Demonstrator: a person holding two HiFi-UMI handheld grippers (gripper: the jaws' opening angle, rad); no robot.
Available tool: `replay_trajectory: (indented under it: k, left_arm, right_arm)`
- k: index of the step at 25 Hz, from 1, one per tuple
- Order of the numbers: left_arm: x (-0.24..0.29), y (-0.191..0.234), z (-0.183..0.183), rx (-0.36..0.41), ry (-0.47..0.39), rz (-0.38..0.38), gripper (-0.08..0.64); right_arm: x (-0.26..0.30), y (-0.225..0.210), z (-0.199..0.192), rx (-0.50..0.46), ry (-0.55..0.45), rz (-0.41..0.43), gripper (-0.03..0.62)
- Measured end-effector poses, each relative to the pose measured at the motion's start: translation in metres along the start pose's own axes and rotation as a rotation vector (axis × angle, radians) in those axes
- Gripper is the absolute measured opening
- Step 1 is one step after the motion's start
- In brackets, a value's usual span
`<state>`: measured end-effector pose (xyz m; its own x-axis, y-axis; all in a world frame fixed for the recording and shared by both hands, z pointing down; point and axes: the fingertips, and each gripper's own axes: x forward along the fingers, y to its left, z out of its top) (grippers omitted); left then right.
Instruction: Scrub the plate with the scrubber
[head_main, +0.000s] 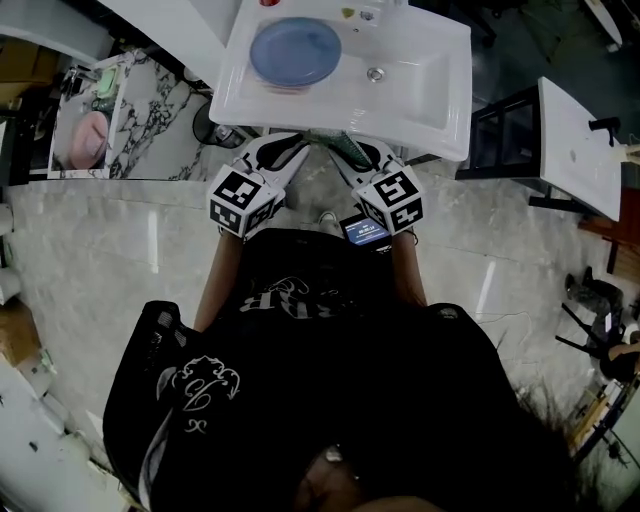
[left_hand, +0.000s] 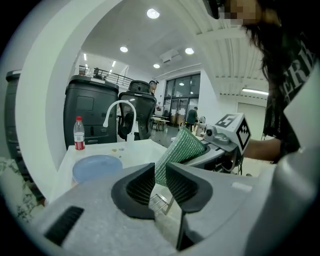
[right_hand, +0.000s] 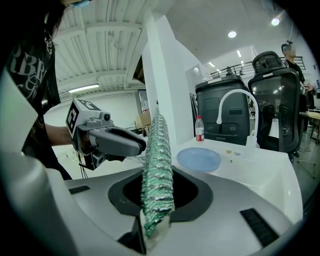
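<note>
A round blue plate (head_main: 295, 52) lies flat on the left ledge of the white sink (head_main: 440, 110); it also shows as the plate (right_hand: 199, 159) and the plate (left_hand: 97, 167). My right gripper (right_hand: 157, 200) is shut on a green mesh scrubber (right_hand: 157, 165), which stands up out of its jaws. Both grippers hang in front of the sink's near edge, short of the plate. My left gripper (left_hand: 160, 182) has its jaws almost together with nothing between them. Its tip points at the scrubber (left_hand: 180, 147), just beyond it. In the head view the scrubber (head_main: 335, 143) lies between the left gripper (head_main: 295, 150) and the right gripper (head_main: 345, 150).
A white faucet (left_hand: 120, 112) and a red-capped bottle (left_hand: 79, 134) stand at the sink's back. The drain (head_main: 375, 73) sits in the basin right of the plate. A marble counter (head_main: 150, 120) is to the left, another white sink (head_main: 580, 145) to the right.
</note>
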<state>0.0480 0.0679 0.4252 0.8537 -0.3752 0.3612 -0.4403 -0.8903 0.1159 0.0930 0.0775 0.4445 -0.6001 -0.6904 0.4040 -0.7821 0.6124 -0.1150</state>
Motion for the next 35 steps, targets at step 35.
replay_trajectory:
  k: [35]
  left_arm:
    - [-0.119,0.034,-0.032,0.044,-0.021,-0.132,0.08]
  right_arm:
    - [0.02,0.092,0.022,0.06,-0.022,-0.246,0.09]
